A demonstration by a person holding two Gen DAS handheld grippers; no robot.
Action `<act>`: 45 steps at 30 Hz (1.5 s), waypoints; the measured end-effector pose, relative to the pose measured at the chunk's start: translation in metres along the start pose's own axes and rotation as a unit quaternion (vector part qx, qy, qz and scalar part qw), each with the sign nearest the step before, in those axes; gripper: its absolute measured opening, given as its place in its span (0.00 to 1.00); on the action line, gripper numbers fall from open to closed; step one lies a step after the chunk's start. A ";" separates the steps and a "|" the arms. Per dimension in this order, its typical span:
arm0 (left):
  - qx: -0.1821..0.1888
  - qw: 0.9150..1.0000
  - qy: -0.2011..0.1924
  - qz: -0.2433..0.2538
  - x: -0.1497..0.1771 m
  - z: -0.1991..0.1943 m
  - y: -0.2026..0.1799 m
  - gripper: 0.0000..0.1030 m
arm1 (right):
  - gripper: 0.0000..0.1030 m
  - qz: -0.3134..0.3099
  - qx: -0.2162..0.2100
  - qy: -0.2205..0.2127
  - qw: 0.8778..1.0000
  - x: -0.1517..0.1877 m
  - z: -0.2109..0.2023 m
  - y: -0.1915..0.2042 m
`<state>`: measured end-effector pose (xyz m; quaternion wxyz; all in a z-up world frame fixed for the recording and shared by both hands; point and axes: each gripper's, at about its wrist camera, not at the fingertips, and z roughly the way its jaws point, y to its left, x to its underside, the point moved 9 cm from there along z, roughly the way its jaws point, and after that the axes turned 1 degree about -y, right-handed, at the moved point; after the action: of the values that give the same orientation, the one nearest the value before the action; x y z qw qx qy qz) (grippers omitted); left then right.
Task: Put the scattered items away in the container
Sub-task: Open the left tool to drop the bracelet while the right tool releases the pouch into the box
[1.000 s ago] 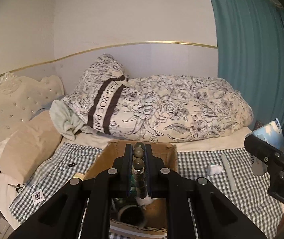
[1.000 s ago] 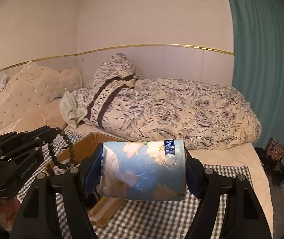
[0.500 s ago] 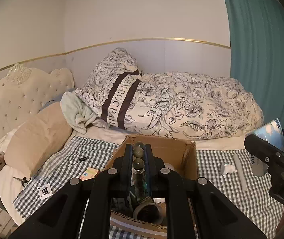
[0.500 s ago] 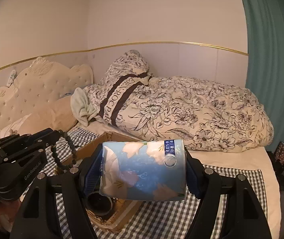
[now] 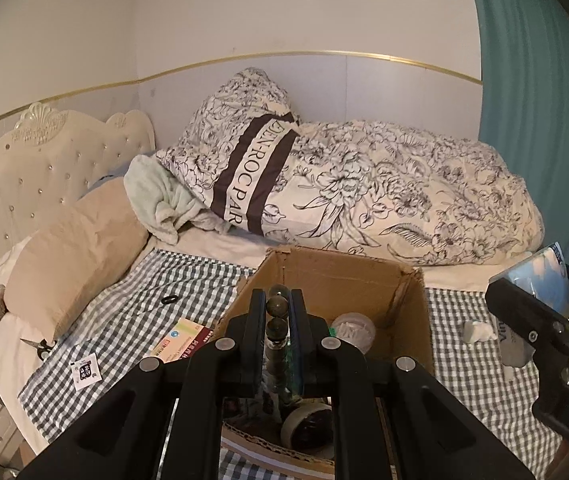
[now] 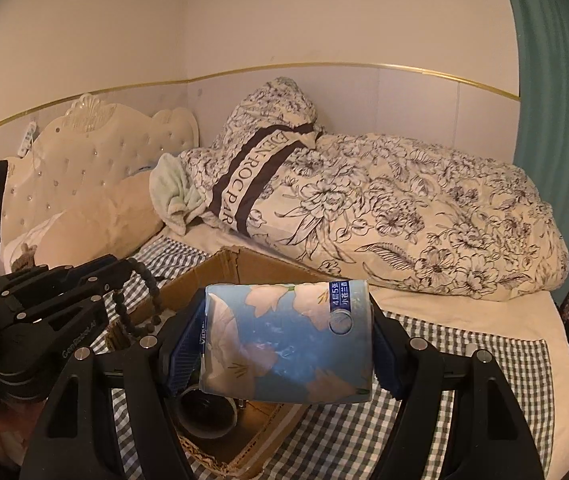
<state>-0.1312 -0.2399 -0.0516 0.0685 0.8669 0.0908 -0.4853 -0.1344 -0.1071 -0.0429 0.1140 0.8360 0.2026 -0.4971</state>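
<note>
While both grippers hang over a bed, the open cardboard box (image 5: 412,312) sits on a green-checked cloth (image 5: 132,312) spread across the mattress. Inside it lie a roll of tape (image 5: 308,424) and a clear tub of cotton swabs (image 5: 354,330). The left gripper (image 5: 278,308) has its fingers (image 5: 258,312) nearly closed, pinching a string of dark beads (image 5: 278,326) that hangs above the box's near side; in the right wrist view the beads loop down from those fingers at the box's left edge. The right gripper (image 6: 288,340) has its fingers spread wide and clamped on the two ends of a wrapped toilet-paper roll (image 6: 284,340), blue with pale flowers, which is held lying sideways above the box's near right corner. Still on the cloth left of the box are a small printed card packet (image 5: 182,338), a black ring (image 5: 167,300) and a square tag with a code (image 5: 84,370); a pair of scissors (image 5: 38,345) rests at the cloth's edge. Right of the box lies a crumpled white tissue (image 5: 476,330). Behind, a floral duvet (image 5: 404,196) and pillow are heaped against the wall, beside a tufted cream headboard (image 5: 44,156) and a teal curtain (image 5: 536,100).
</note>
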 end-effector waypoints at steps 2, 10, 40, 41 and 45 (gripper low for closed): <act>0.000 1.000 0.006 0.004 0.003 0.009 -0.001 0.10 | 0.69 -0.001 -0.002 0.007 1.000 0.002 0.009 0.001; -0.003 0.999 0.033 0.000 0.018 0.047 0.006 0.10 | 0.69 -0.004 -0.008 0.033 0.999 0.015 0.048 0.006; 0.042 0.991 0.123 0.001 0.067 0.125 0.004 0.13 | 0.70 -0.012 -0.026 0.117 0.993 0.054 0.139 0.020; 0.041 0.991 0.125 0.002 0.067 0.125 0.003 0.15 | 0.70 -0.010 -0.026 0.118 0.993 0.055 0.138 0.020; 0.018 0.993 0.119 0.014 0.063 0.120 0.004 0.34 | 0.78 -0.003 -0.014 0.112 0.994 0.052 0.133 0.013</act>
<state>-0.1971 -0.2628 -0.1676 0.0485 0.9209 0.0770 -0.3791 -0.2107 -0.1595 -0.1527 0.1012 0.8839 0.2234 -0.3981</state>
